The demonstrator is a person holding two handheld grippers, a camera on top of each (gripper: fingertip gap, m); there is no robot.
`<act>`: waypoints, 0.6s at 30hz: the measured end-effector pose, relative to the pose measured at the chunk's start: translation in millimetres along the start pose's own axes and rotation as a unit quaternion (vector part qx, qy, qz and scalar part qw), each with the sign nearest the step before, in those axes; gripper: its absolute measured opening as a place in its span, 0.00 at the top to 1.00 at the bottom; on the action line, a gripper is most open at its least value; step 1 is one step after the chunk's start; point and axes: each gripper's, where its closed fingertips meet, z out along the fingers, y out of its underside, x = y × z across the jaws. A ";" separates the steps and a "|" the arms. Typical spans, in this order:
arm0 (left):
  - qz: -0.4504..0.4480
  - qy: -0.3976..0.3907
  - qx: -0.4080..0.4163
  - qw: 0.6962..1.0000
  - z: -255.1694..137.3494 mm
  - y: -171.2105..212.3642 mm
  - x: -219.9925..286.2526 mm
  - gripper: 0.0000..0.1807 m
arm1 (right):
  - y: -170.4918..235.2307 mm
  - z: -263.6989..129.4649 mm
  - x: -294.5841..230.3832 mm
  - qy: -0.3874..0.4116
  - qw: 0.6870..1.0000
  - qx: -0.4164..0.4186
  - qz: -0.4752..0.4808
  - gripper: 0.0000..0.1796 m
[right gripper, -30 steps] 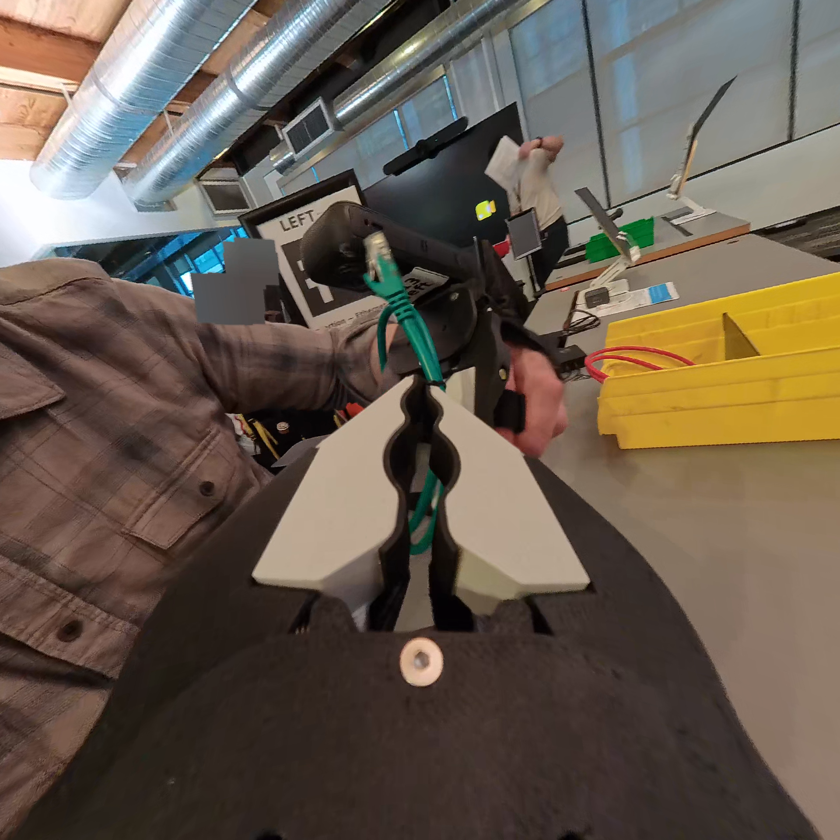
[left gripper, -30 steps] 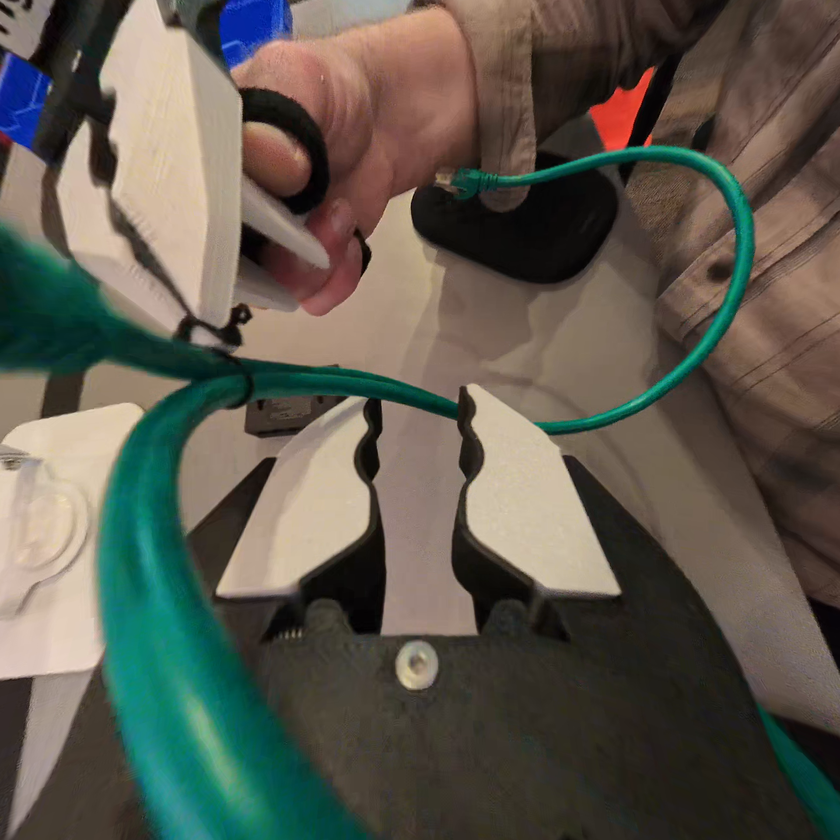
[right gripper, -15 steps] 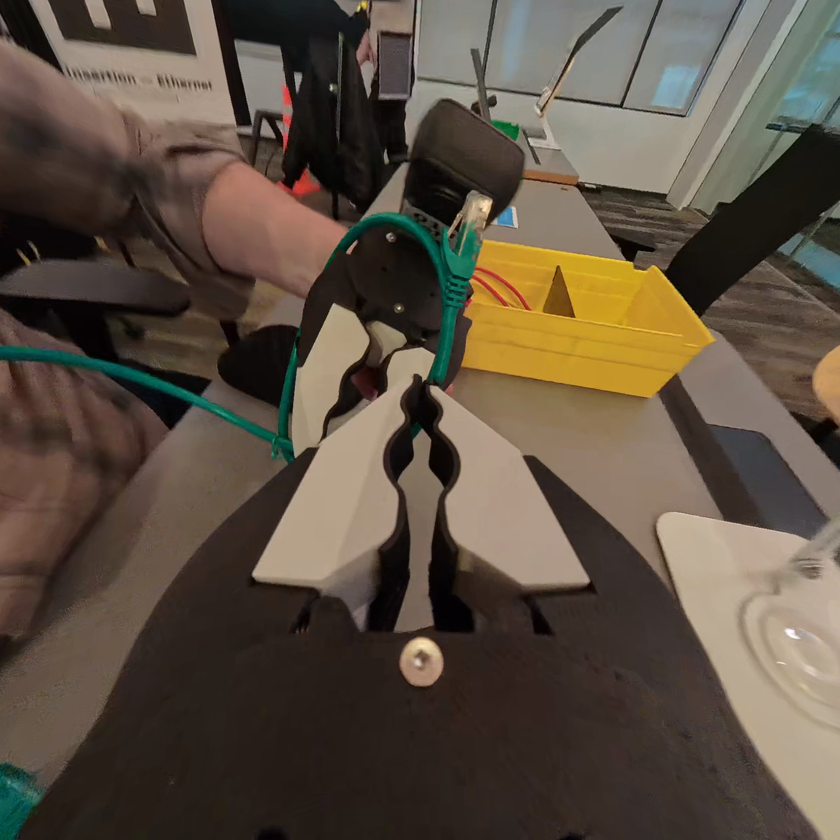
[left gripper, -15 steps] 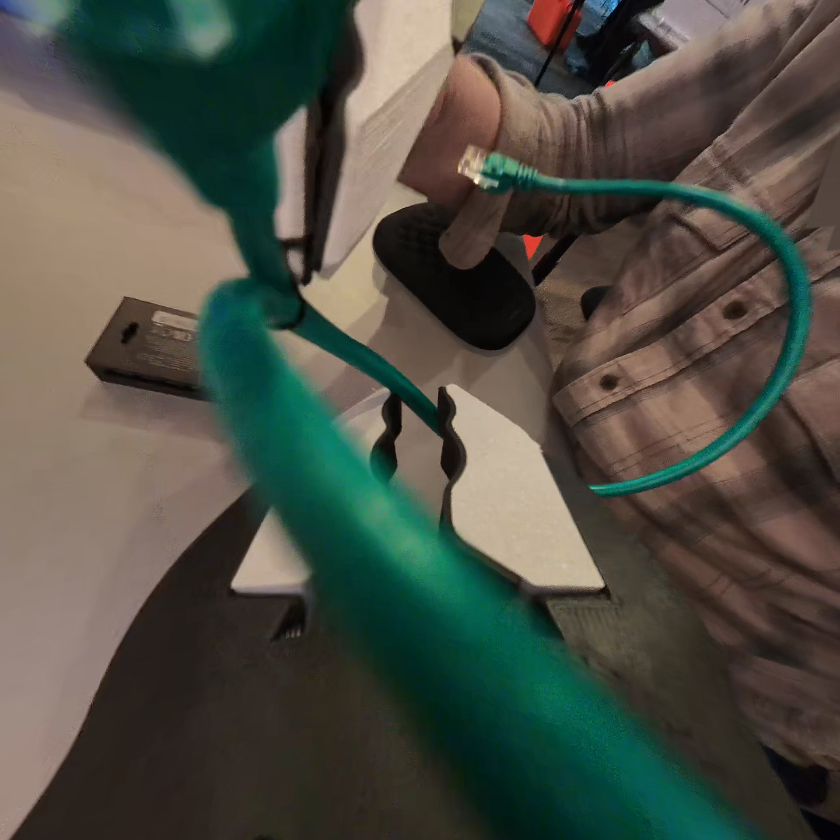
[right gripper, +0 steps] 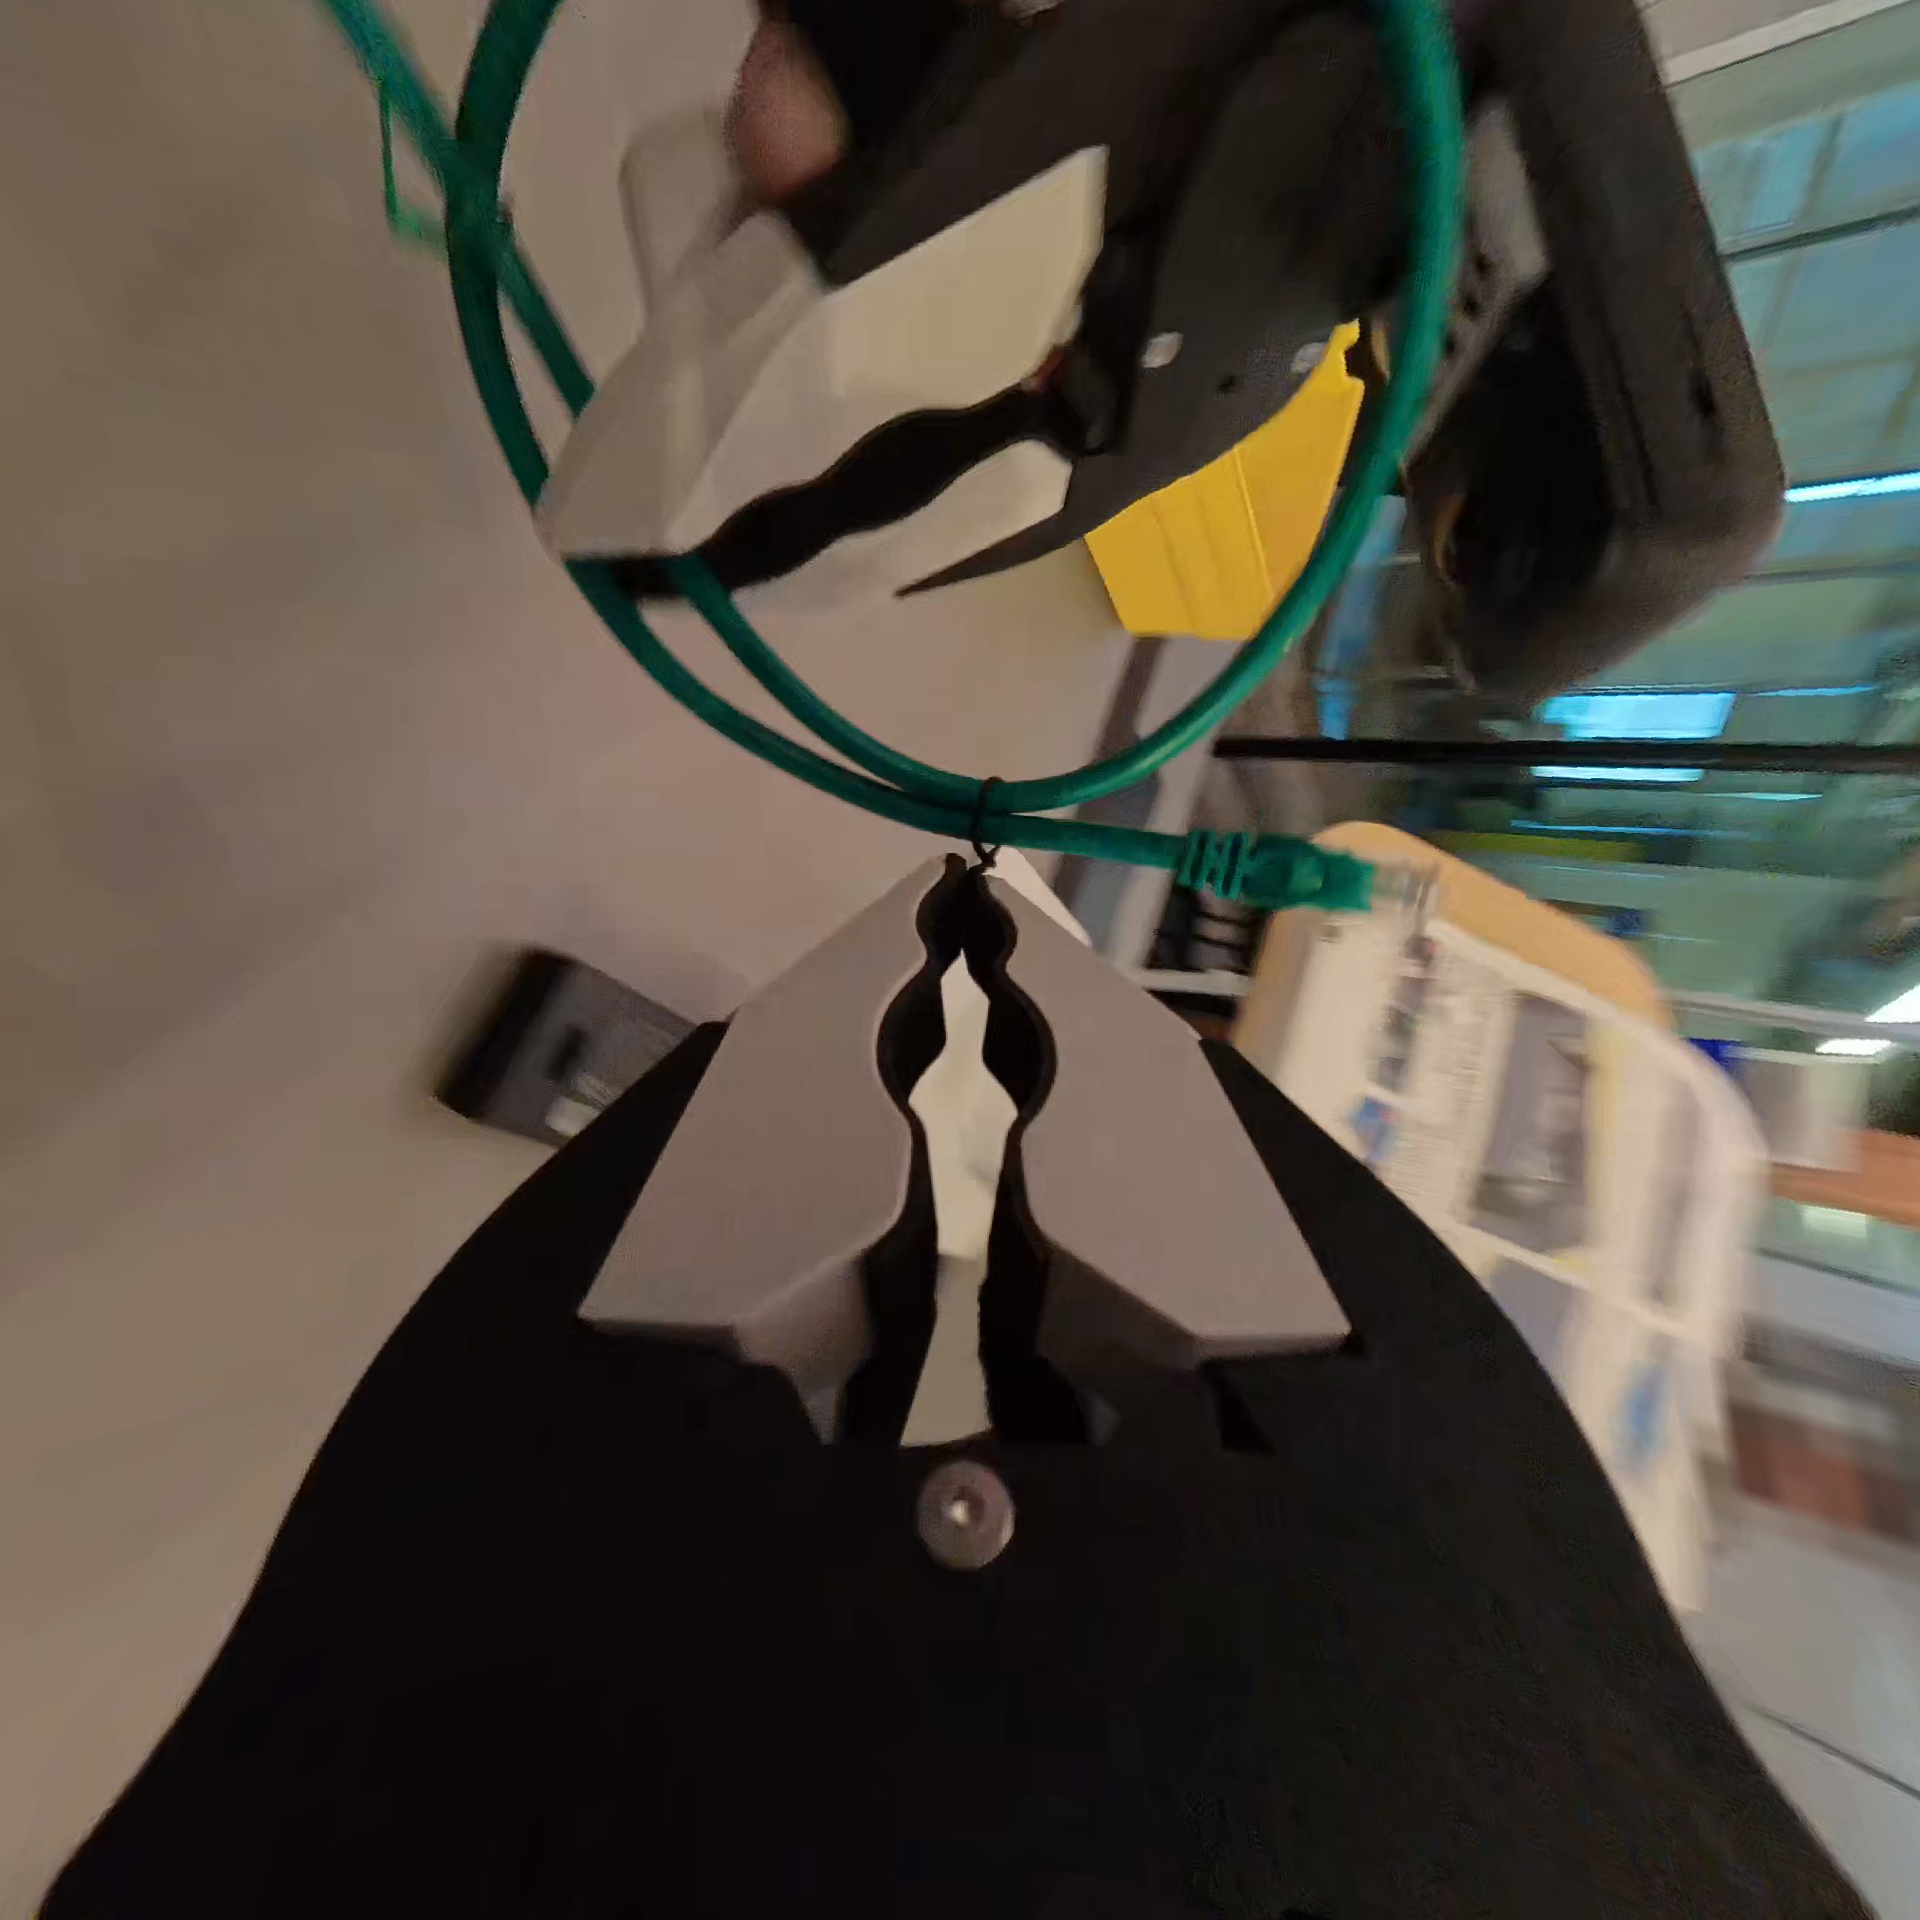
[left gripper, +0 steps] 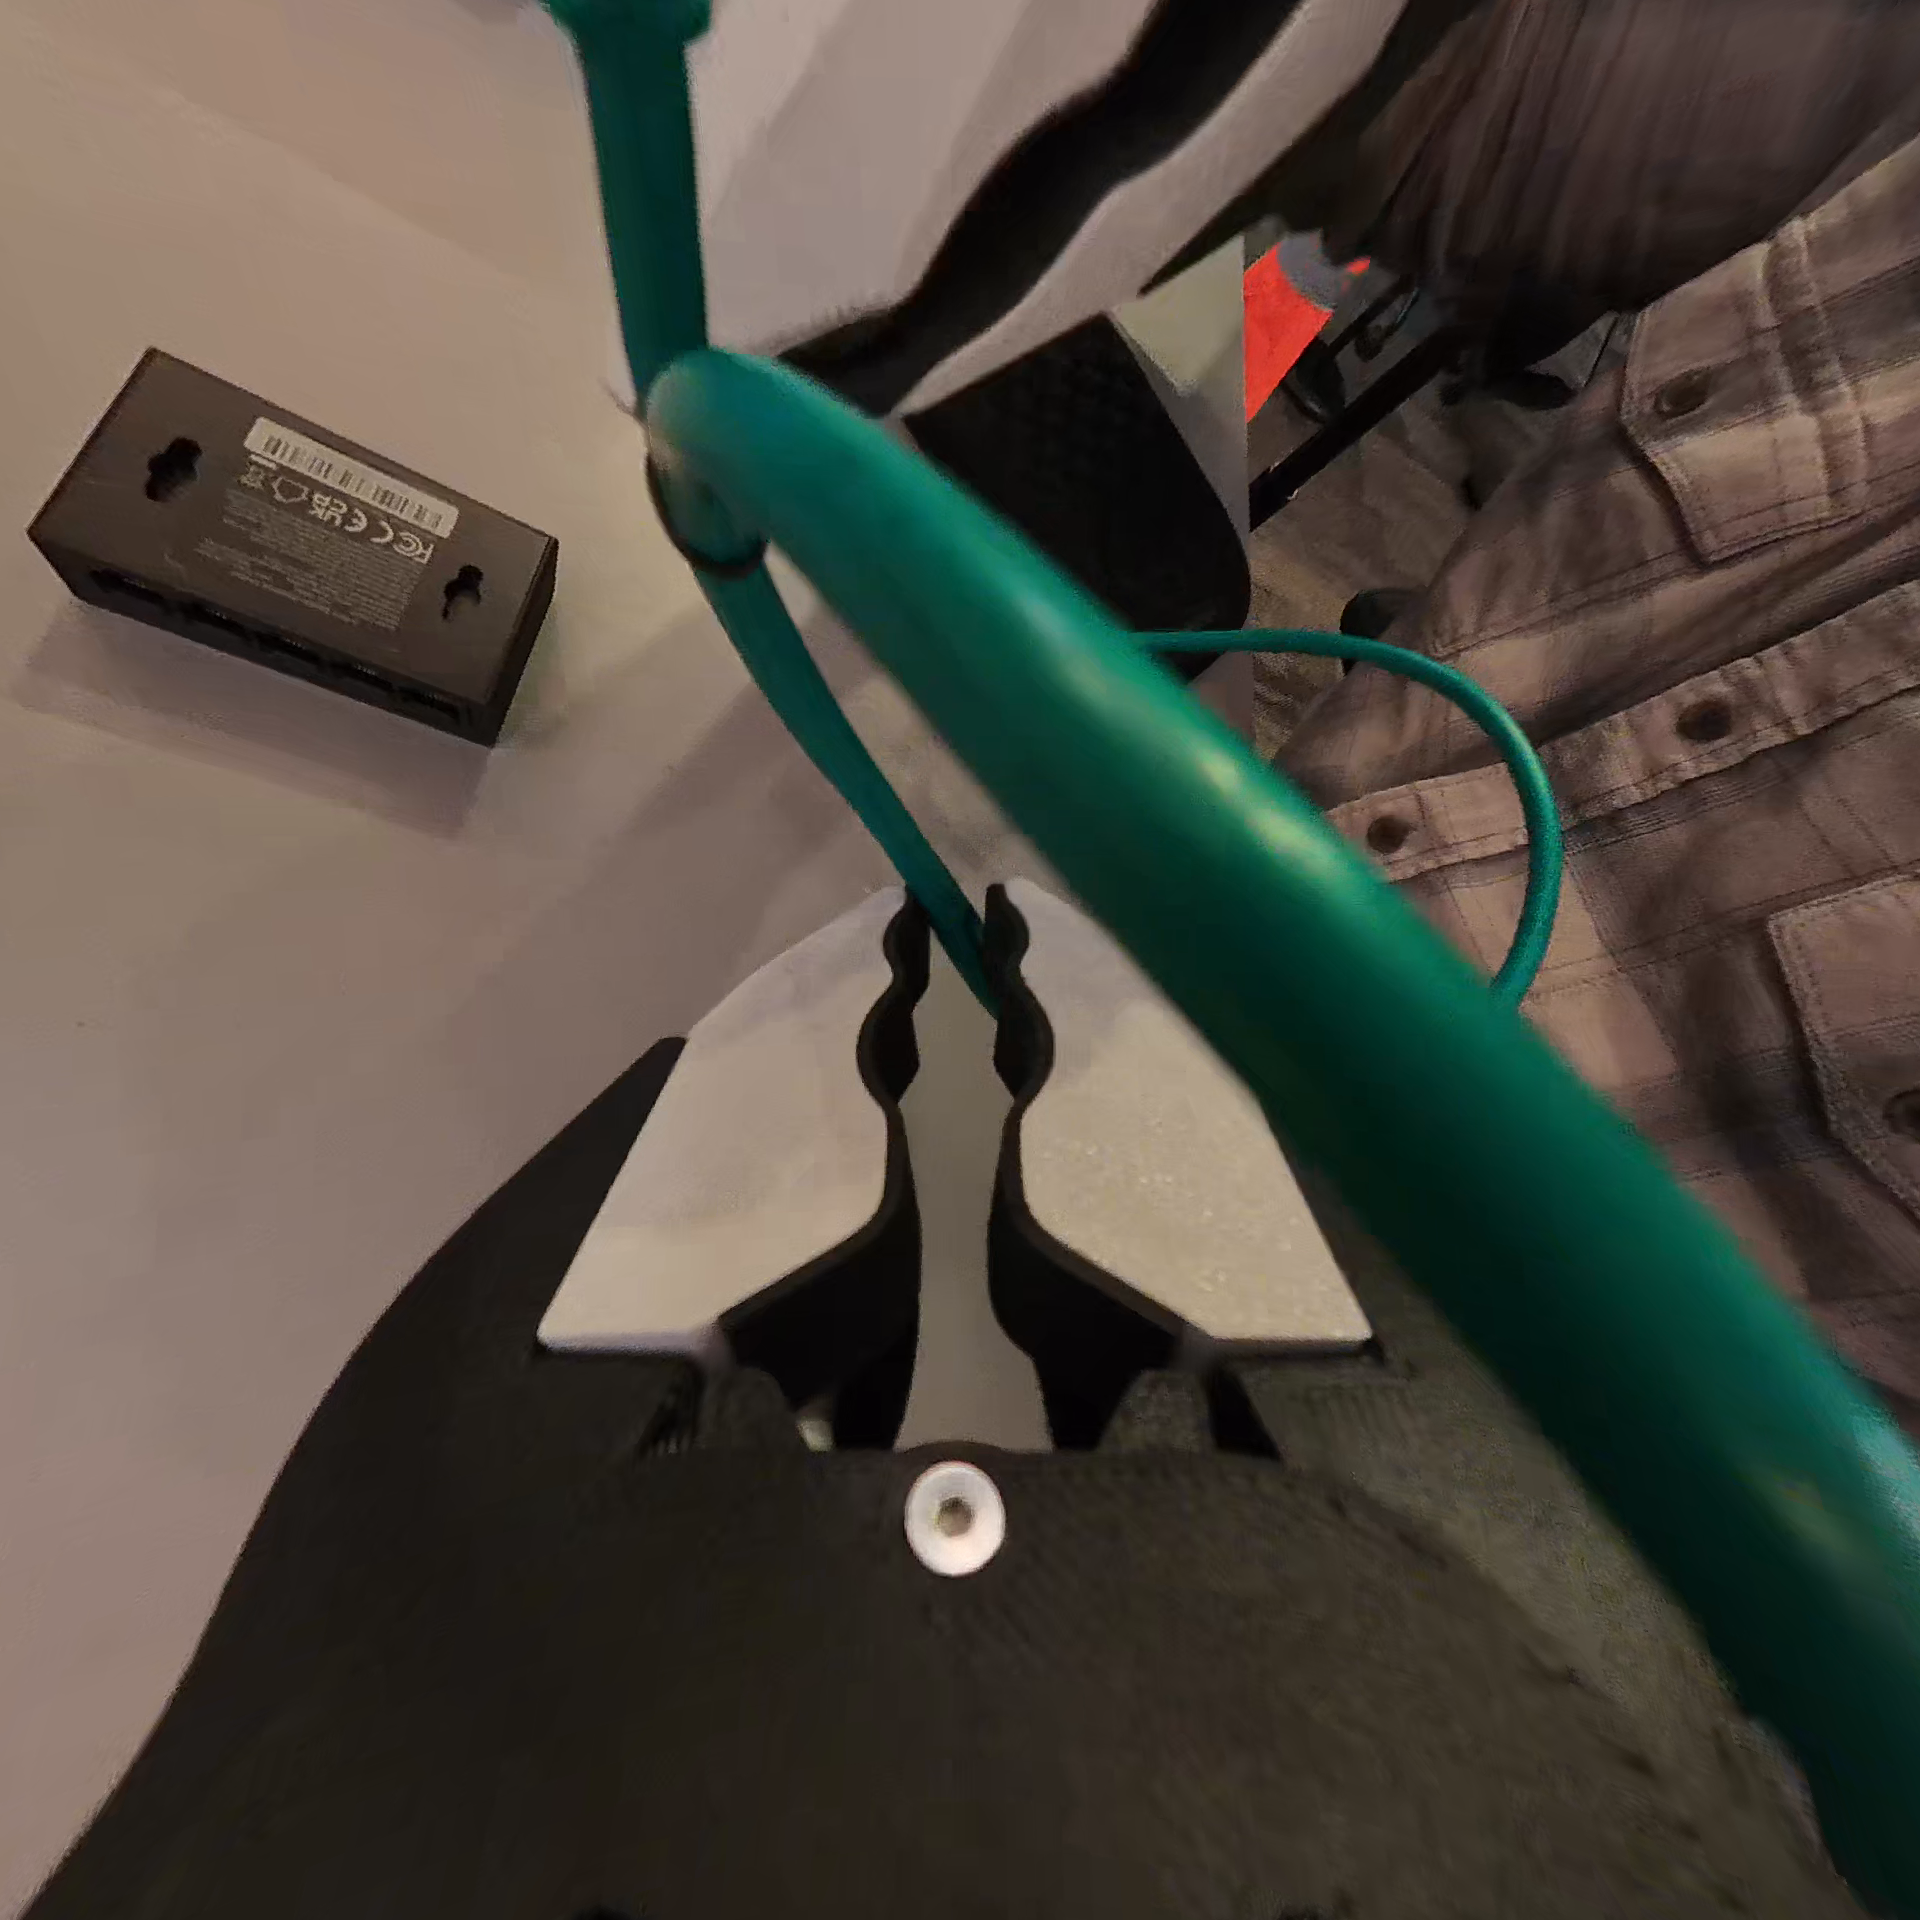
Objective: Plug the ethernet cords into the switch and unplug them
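A green ethernet cord (left gripper: 1195, 831), coiled and bound by a thin black tie (right gripper: 985, 821), hangs between both grippers above the table. My left gripper (left gripper: 956, 935) is shut on a strand of the cord. It also shows at the top of the right wrist view (right gripper: 644, 551). My right gripper (right gripper: 961, 883) is shut on the black tie, with the cord's plug (right gripper: 1278, 873) sticking out to the right. The black switch (left gripper: 291, 540) lies underside up on the table at the left, with nothing plugged in. It shows blurred in the right wrist view (right gripper: 551, 1039).
The light table (left gripper: 260, 1039) spreads around the switch. A person's plaid shirt (left gripper: 1662, 623) is close on the right. A black pad (left gripper: 1091, 488) lies near the table's edge. A yellow bin (right gripper: 1236, 520) stands behind the left gripper.
My left gripper has shut on the cord. My right gripper has shifted from a strand below the plug to the tie. Both views have swung down toward the table and switch.
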 end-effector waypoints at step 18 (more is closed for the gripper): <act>-0.054 0.002 0.029 0.998 19.8 2.7 -10.8 0.97 | 2.1 9.5 -14.3 -0.015 1.000 0.013 0.009 0.84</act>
